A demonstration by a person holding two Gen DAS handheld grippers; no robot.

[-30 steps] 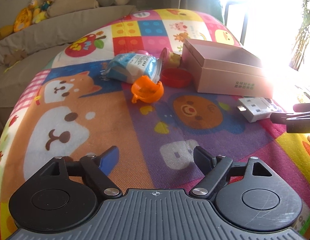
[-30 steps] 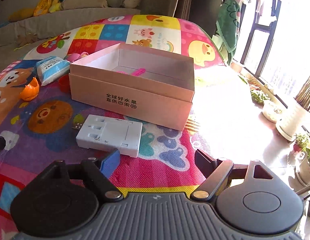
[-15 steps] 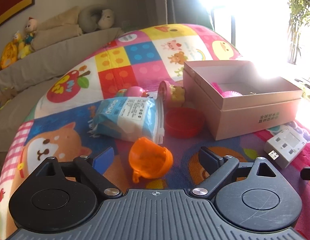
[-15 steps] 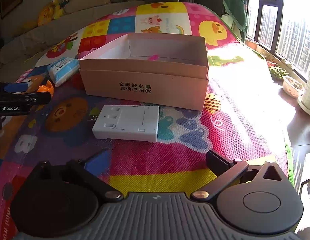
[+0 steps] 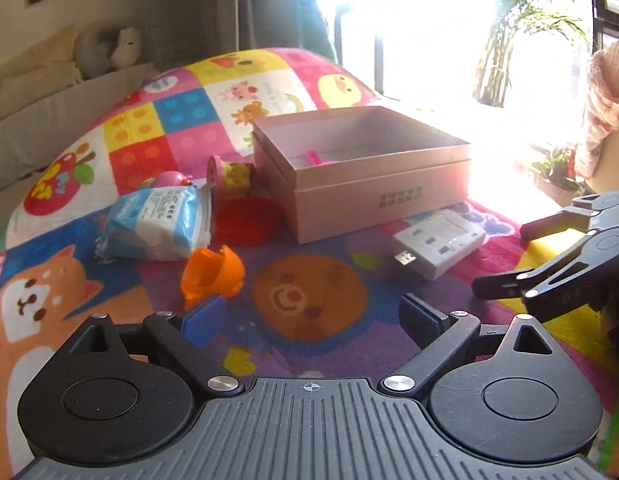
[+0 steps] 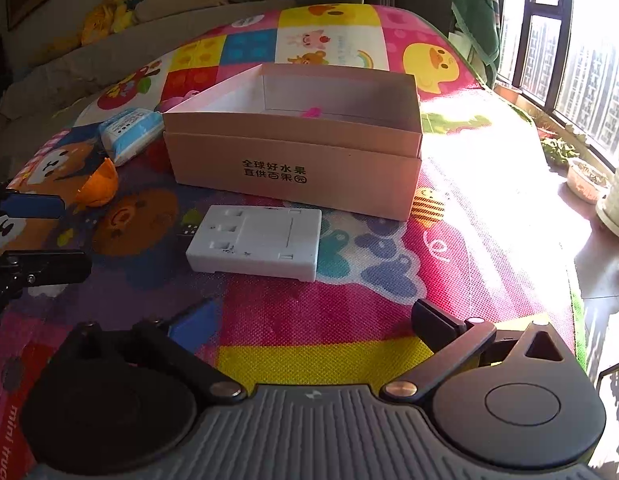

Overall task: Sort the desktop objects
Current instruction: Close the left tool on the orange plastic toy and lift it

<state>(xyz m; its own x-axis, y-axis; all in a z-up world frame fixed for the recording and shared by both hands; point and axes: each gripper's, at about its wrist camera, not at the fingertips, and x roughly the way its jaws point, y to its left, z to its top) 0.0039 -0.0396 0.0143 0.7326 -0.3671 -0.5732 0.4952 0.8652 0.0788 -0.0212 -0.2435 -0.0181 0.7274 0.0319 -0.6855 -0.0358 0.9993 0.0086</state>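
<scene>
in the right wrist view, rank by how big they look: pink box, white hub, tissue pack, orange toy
1. pink box
2. white hub
3. tissue pack and orange toy: they look alike in size, and the pack lies farther off, so I won't rank them.

Hard daylight pours from the window (image 5: 421, 28) at the upper right of the left wrist frame, blowing that corner out to pure white and washing the far wall of the pink cardboard box (image 5: 365, 172) in glare. In the right wrist view the same sun whitens the play mat (image 6: 489, 168) at right, while the left side lies in dimmer shade. Both frames bend strongly at the edges, and the left wrist one looks slightly soft.
</scene>
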